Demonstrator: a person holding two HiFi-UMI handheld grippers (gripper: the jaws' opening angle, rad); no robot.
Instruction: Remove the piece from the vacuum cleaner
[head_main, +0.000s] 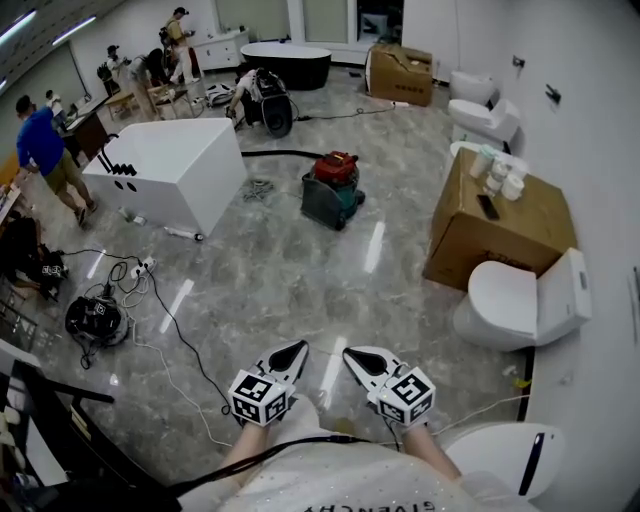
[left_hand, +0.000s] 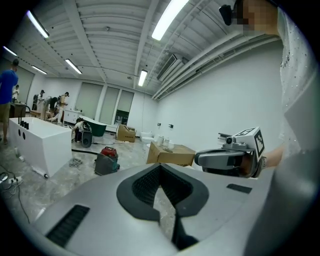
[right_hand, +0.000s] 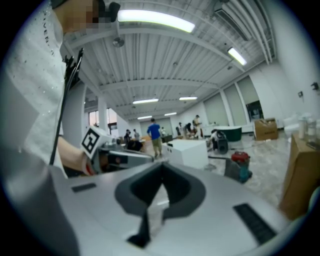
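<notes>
Two grippers, left gripper (head_main: 293, 351) and right gripper (head_main: 355, 357), have their jaws fully together on nothing and hang near the body. One red-topped vacuum (head_main: 333, 187) stands well ahead on the floor (head_main: 280, 275), one black hose (head_main: 281, 153) behind it. Its piece is too small to tell apart; it is likely light, rigid plastic, best pinched at a rim.

The marble floor (head_main: 280, 275) bears a vacuum cleaner (head_main: 333, 188), cardboard box (head_main: 497, 238), toilet (head_main: 520, 300) and cables (head_main: 172, 318).

place: bathroom-fixture workshop | evidence: toilets (head_main: 520, 300), bathtub (head_main: 285, 63), cardboard boxes (head_main: 400, 72)
</notes>
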